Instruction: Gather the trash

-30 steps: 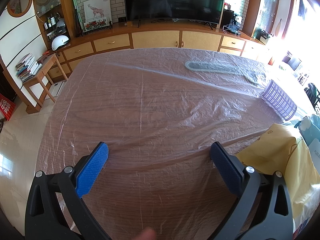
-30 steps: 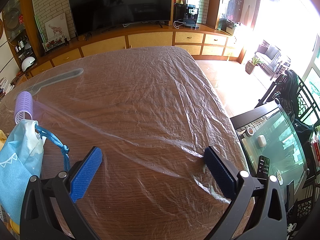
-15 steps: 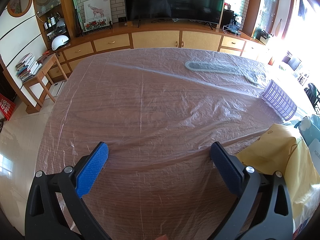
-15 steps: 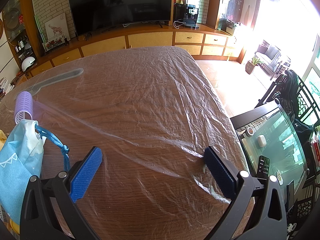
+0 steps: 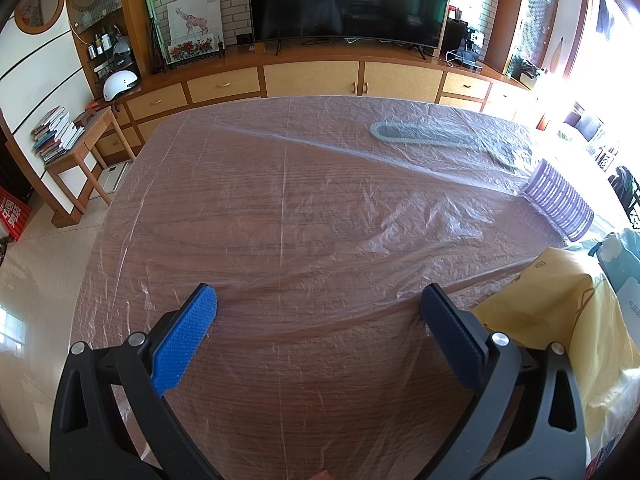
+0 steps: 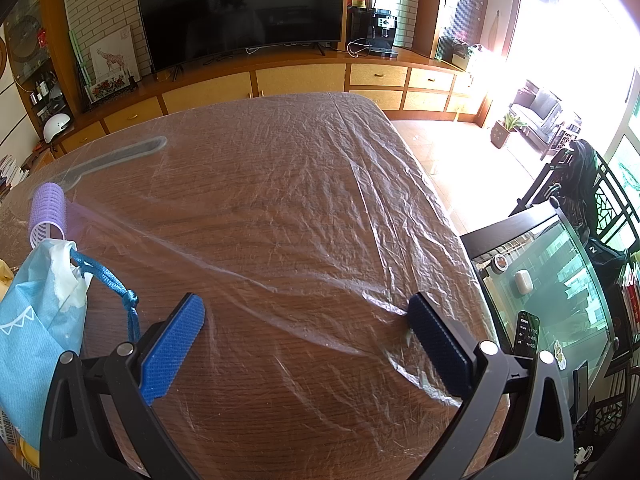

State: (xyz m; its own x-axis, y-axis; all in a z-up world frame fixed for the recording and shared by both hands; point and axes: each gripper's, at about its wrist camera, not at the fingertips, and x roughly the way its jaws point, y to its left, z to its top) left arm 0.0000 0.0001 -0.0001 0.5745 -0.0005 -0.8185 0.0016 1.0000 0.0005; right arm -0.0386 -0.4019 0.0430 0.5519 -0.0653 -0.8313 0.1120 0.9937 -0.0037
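Left wrist view: the left gripper (image 5: 318, 314) is at the bottom of the frame with its two blue-padded fingers (image 5: 184, 340) spread wide apart, holding nothing. It sits low over a wooden table (image 5: 260, 208) covered by a crinkled clear plastic sheet (image 5: 360, 216). At the right edge, just beside the right-hand finger, lies a yellow padded envelope (image 5: 560, 312). Beyond it, farther along the right side, a purple hair roller (image 5: 558, 204) lies on its side. Near the far edge of the table lies a long grey shoehorn-like piece (image 5: 424, 136); whether it is under or over the plastic cannot be told. Behind the table stand wooden cabinets and a large dark television (image 5: 344, 0).

Right wrist view: the right gripper (image 6: 306, 322) likewise has its fingers (image 6: 172, 348) wide apart and empty, low over the same plastic-covered table (image 6: 280, 184). At the left edge, just beside the left-hand finger, lies a light blue drawstring bag (image 6: 36, 328) with a blue cord (image 6: 116, 284) and white crumpled paper (image 6: 70, 276) showing at its mouth. The purple hair roller (image 6: 48, 212) lies just behind the bag. A glass aquarium (image 6: 552, 280) stands on the floor to the right.
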